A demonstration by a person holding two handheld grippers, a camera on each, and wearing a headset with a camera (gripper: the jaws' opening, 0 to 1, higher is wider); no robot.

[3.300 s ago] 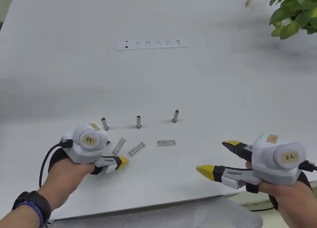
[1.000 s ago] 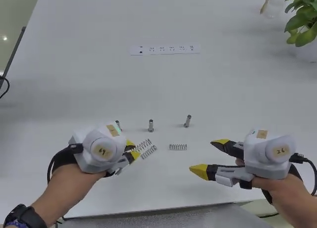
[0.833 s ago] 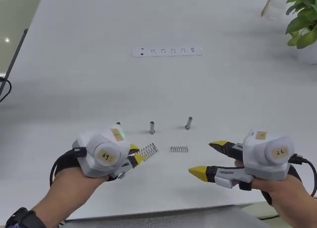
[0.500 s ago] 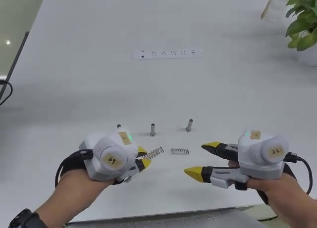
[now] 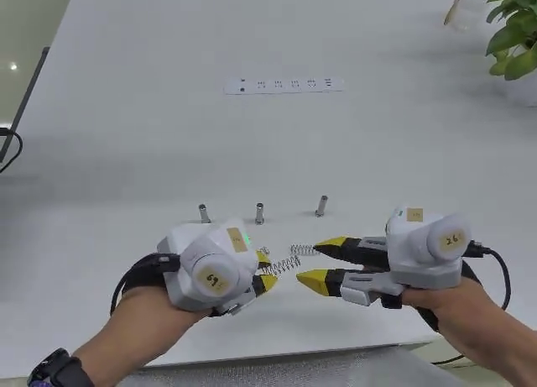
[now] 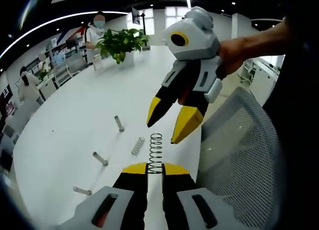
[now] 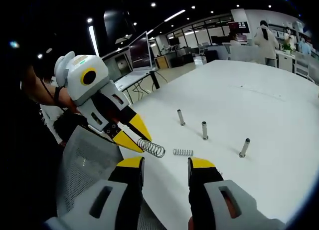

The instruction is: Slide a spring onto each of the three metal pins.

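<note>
Head view: I count three pins (image 5: 259, 213) standing in a row on the table (image 5: 126, 135); left gripper (image 5: 267, 279) just in front of that row, pinching one spring (image 5: 281, 265); right gripper (image 5: 317, 261) spread wide, tips beside it | Left gripper view: two springs, the pinched one and a loose spring (image 6: 137, 145) lying near the pins | Right gripper view: three pins, loose spring before the middle one.
</note>
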